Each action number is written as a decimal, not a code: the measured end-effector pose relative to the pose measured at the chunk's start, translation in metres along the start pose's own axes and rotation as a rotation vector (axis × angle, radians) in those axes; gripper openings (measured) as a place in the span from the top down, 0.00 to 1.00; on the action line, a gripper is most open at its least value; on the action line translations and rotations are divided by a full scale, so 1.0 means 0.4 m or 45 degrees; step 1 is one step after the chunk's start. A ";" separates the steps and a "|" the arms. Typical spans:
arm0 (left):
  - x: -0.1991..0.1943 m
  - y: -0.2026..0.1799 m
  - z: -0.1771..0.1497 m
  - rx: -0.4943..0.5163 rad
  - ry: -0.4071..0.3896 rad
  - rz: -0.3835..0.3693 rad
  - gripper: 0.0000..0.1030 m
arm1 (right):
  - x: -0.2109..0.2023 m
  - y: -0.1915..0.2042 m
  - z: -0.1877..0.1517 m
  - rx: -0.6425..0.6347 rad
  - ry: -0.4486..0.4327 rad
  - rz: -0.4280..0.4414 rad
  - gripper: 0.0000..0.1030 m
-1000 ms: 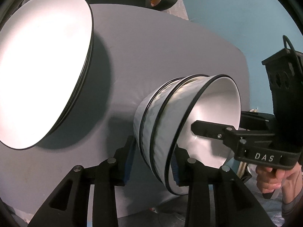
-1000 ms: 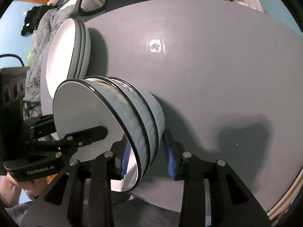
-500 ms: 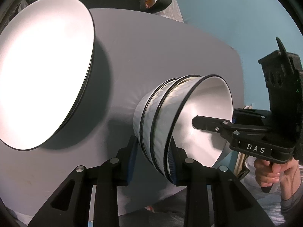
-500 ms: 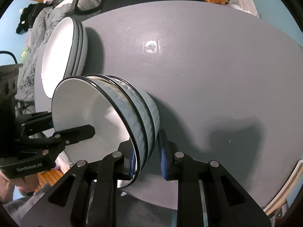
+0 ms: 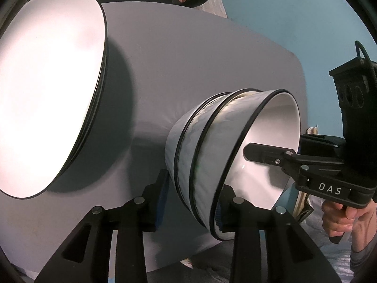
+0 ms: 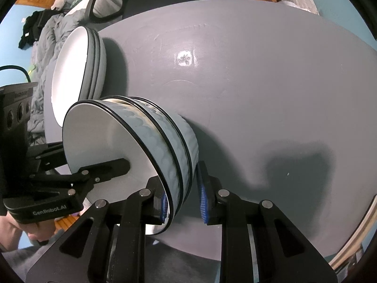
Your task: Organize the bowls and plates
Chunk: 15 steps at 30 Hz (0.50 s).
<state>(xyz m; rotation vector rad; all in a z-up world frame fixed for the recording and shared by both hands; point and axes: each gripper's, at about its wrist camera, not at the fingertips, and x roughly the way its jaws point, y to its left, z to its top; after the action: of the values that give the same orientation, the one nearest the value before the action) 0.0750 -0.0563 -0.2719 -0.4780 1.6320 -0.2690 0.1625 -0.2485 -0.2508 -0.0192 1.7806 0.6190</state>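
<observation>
Both hand-held grippers (image 6: 182,204) wider, bowls (image 6: 165,146) freed (table (image 6: 271,82) edge)

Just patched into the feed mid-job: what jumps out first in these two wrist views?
The nested stack of bowls dominates both views, sitting between the fingers of both claws: the left claw from one side, the right claw from the opposite side, each with one finger inside the top bowl. Next is the stack of plates beyond the bowls on the grey table.
</observation>
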 end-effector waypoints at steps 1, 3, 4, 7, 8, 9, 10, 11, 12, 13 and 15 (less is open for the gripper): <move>0.001 0.000 0.000 -0.002 0.002 -0.001 0.67 | -0.001 -0.002 -0.001 0.003 -0.001 0.001 0.79; 0.003 0.000 0.002 0.006 0.007 0.008 0.67 | 0.000 0.000 0.000 0.003 -0.002 0.000 0.79; 0.005 -0.003 0.002 0.018 0.012 0.020 0.68 | 0.000 0.000 -0.001 0.000 -0.002 -0.002 0.79; -0.005 -0.028 0.003 0.077 0.019 0.065 0.69 | 0.003 0.013 -0.001 -0.015 0.003 -0.015 0.78; -0.003 -0.031 0.005 0.085 0.024 0.072 0.69 | 0.005 0.018 0.001 -0.023 0.008 -0.022 0.78; 0.001 -0.033 0.009 0.093 0.033 0.073 0.69 | 0.006 0.021 0.001 -0.030 0.013 -0.027 0.78; 0.003 -0.033 0.011 0.094 0.039 0.072 0.69 | 0.005 0.024 0.002 -0.041 0.017 -0.034 0.78; 0.006 -0.035 0.014 0.097 0.046 0.072 0.69 | 0.006 0.026 0.004 -0.049 0.020 -0.041 0.78; 0.009 -0.038 0.016 0.111 0.054 0.077 0.69 | 0.006 0.027 0.005 -0.054 0.025 -0.044 0.78; 0.010 -0.040 0.017 0.115 0.056 0.080 0.69 | 0.007 0.029 0.006 -0.057 0.029 -0.045 0.78; 0.022 -0.050 0.023 0.117 0.064 0.082 0.69 | 0.007 0.029 0.008 -0.052 0.034 -0.042 0.78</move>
<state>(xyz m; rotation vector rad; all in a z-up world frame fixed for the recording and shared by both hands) 0.0865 -0.0769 -0.2719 -0.3509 1.6728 -0.3087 0.1609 -0.2363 -0.2495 -0.0849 1.7899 0.6339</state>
